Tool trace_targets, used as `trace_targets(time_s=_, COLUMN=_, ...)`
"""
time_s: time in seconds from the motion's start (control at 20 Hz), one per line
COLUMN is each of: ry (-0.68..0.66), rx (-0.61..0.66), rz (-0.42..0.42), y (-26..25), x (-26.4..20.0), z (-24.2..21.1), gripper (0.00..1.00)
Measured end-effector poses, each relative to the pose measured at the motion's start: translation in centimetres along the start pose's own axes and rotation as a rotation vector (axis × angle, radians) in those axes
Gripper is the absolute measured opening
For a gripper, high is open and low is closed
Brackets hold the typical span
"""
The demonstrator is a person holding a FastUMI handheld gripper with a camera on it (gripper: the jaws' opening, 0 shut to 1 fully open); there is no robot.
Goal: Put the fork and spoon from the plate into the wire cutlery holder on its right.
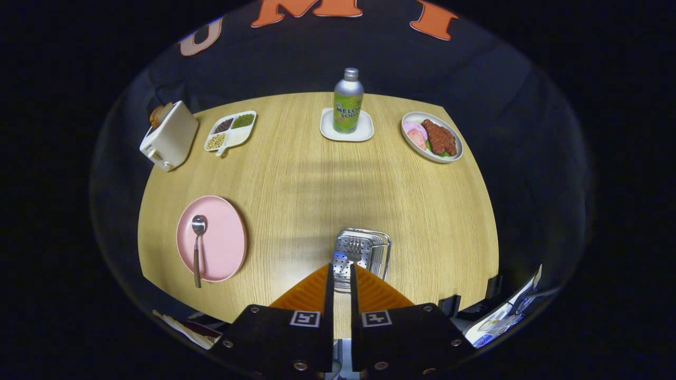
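A pink plate (224, 237) lies on the wooden table, off to the left of my fingers. A metal spoon (198, 245) rests on it, bowl away from me and handle reaching over the near rim. The wire cutlery holder (377, 250) stands just ahead of my fingertips. My gripper (341, 269) is right above its near side, the fingers drawn together to a narrow slit. The fork (358, 246) shows its tines just beyond the tips, inside the holder's outline. Its handle is mostly hidden by my fingers.
At the back of the table stand a toaster (168, 136), a divided dish of beans (231, 132), a soda bottle (348, 101) on a white coaster, and an oval plate of meat (432, 137). The table's near edge runs under my gripper.
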State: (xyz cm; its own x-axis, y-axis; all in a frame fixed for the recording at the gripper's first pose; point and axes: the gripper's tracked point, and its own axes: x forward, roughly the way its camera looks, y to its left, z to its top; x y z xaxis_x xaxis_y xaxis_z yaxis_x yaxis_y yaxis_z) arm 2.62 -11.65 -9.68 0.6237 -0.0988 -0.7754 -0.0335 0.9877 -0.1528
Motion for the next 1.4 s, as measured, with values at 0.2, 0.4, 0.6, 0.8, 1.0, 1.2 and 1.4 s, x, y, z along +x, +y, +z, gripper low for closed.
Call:
trace_targets(time_s=0.2, ry=-0.079, rx=-0.020, rz=0.027, y=2.6, x=-1.4, z=1.2, gripper=0.33)
trace_targets(time_s=0.4, ry=-0.167, rx=-0.030, rz=0.064, y=5.7, x=-2.6, z=2.5, gripper=0.52)
trace_targets(time_s=0.6, ry=-0.243, rx=-0.026, rz=0.097, y=8.2, x=-2.3, z=3.2, gripper=0.87)
trace_targets(time_s=0.8, ry=-0.334, rx=-0.022, rz=0.083, y=10.4, x=-1.8, z=3.8, gripper=0.98)
trace_targets(time_s=1.0, ry=-0.374, rx=0.003, rz=0.126, y=14.8, x=-0.5, z=3.1, gripper=0.98)
trace_targets(time_s=1.2, ry=-0.372, rx=-0.007, rz=0.148, y=19.0, x=1.3, z=1.4, gripper=0.98)
trace_targets(time_s=1.4, ry=-0.380, rx=-0.024, rz=0.166, y=22.3, x=2.9, z=0.4, gripper=0.98)
